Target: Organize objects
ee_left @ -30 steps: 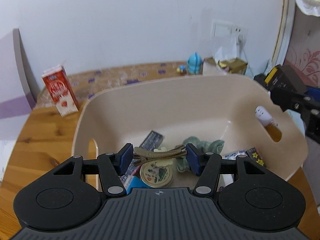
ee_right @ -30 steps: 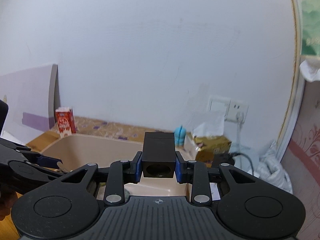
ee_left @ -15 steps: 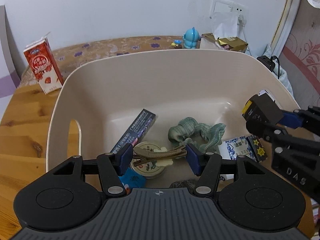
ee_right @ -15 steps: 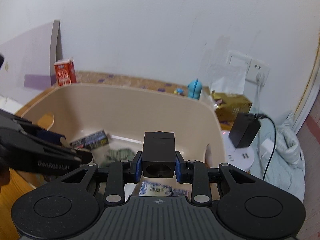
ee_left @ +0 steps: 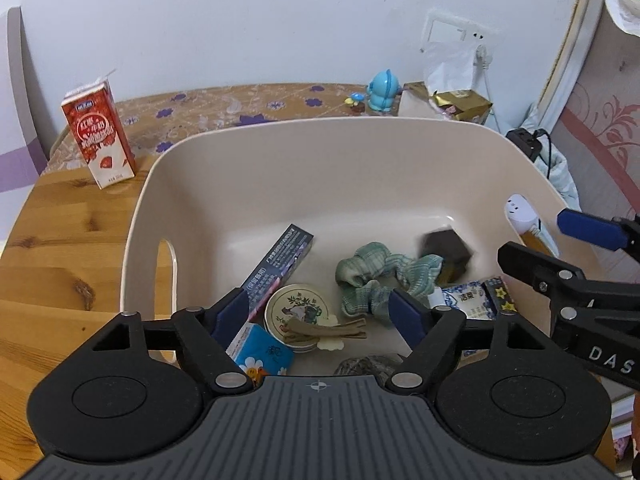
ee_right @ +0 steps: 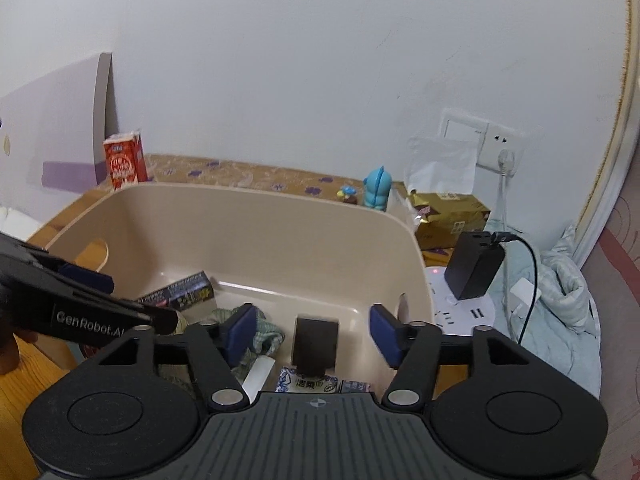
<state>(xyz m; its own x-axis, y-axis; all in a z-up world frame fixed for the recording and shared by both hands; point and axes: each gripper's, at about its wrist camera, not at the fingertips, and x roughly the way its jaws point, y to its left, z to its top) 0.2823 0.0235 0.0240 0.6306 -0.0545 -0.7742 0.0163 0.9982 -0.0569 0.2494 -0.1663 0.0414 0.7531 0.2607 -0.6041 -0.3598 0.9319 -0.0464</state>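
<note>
A beige plastic bin sits on the wooden table. My left gripper hangs over its near side, jaws opening and apart. The brown hair clip lies loose below them on a round tin. My right gripper is over the bin's right side, jaws also opening. The black box is between its pads but touches neither. In the left wrist view the black box is blurred, down by the green cloth. The right gripper enters that view from the right.
In the bin lie a long dark box, a blue tissue pack and a blue-white packet. Behind it stand a red milk carton, a blue figurine and a gold box. A black charger is plugged in at right.
Both grippers have opened. The hair clip dropped from the left pads onto the tin. The black box left the right pads and is falling into the bin.
</note>
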